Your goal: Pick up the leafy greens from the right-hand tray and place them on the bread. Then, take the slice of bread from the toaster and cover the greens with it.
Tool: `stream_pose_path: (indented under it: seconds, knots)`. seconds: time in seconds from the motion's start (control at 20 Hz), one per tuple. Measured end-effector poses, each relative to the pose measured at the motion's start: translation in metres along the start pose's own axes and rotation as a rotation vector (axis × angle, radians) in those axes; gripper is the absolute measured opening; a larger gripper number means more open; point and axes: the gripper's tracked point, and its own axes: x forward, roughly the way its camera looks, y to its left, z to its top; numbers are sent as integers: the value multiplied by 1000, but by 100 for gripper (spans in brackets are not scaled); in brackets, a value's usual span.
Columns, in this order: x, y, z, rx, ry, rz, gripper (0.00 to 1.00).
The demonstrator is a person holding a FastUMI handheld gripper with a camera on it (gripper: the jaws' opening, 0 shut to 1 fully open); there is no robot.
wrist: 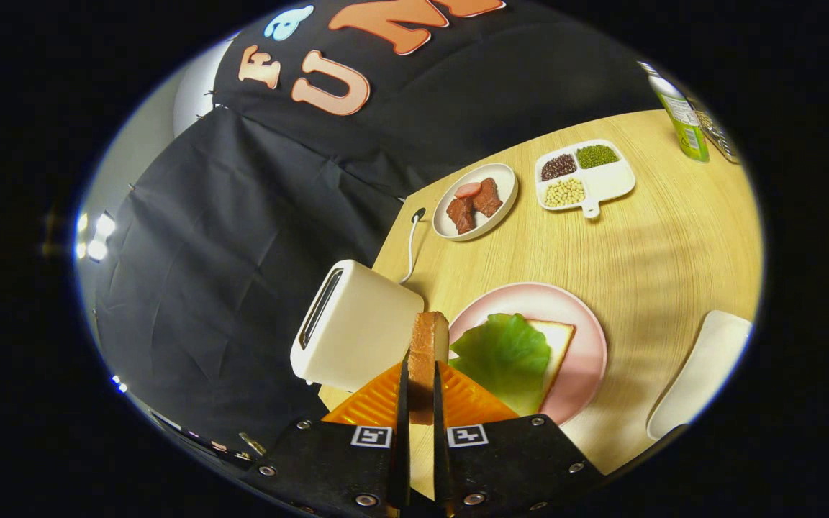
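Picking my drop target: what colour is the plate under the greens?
Pale pink, seen in the gripper view: the plate holds bread and the leafy greens.

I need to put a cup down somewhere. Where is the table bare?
Widest bare wood lies between the pink plate, the divided bean tray and the white tray. It is crowded where the tool, shut on the bread slice, sits between toaster and plate.

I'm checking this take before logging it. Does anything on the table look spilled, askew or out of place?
Nothing stands out. The gripper is shut on the bread slice, held on edge beside the toaster. The lettuce leaf lies on the bread on the pink plate; the meat and beans sit inside their dishes.
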Motion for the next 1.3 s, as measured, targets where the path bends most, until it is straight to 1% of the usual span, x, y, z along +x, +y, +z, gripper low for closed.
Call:
stream_pose_path:
  seconds: [0.4,0.6,0.75,0.9,1.1,1.3]
  knots:
    - [11,-24,-10,38,16,2,14]
    - [12,-35,-13,36,17,-24,14]
    - [14,-51,-18,19,30,-76,14]
    - [14,-54,-17,29,25,-89,14]
    - [11,-50,-16,-20,11,-114,14]
    - [5,-51,-8,-108,-42,-172,22]
